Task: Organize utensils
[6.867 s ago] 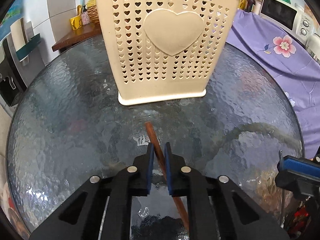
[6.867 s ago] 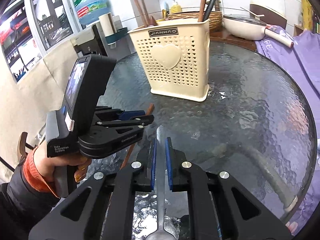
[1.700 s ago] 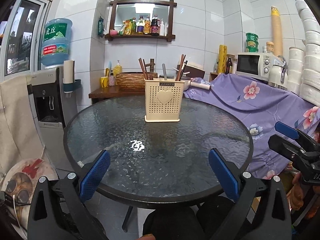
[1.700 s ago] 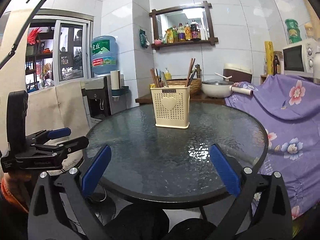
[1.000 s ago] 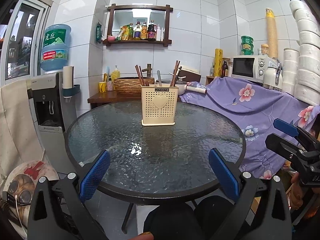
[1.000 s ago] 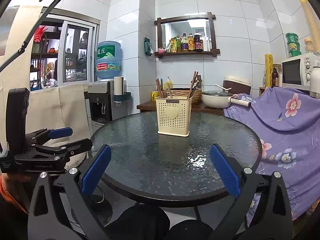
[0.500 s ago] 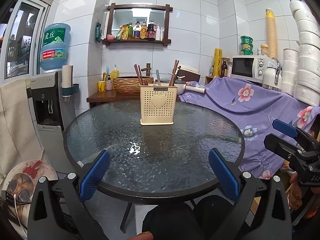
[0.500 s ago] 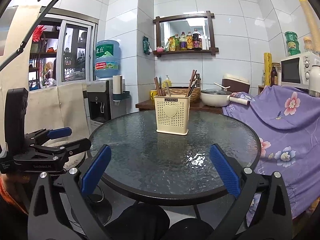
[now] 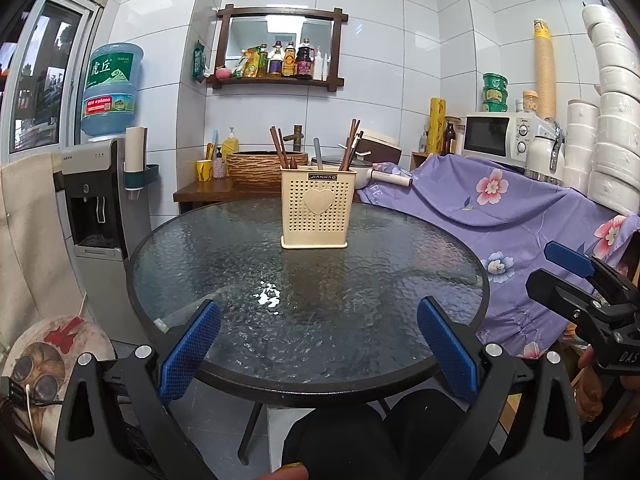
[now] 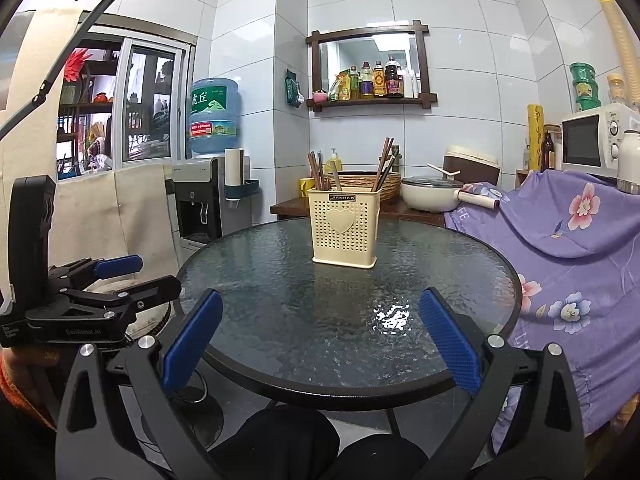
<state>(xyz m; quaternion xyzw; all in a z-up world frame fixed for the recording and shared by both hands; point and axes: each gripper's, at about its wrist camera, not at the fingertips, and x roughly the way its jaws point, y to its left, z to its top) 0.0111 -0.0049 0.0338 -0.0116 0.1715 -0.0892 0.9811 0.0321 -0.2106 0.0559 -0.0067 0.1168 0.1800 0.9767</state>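
A cream perforated utensil holder with a heart on its front stands upright on the far side of the round glass table. It holds several brown chopsticks and a grey spoon handle. It also shows in the right wrist view. My left gripper is wide open and empty, held back over the table's near edge. My right gripper is also wide open and empty, off the near edge of the table.
A water dispenser stands left of the table. A purple flowered cloth covers furniture on the right, with a microwave behind. A wooden counter with a basket and a pot sits behind the table.
Both grippers held a chopstick and a spoon on the table earlier; now both are open, empty and pulled far back. Over the last second the views barely shift.
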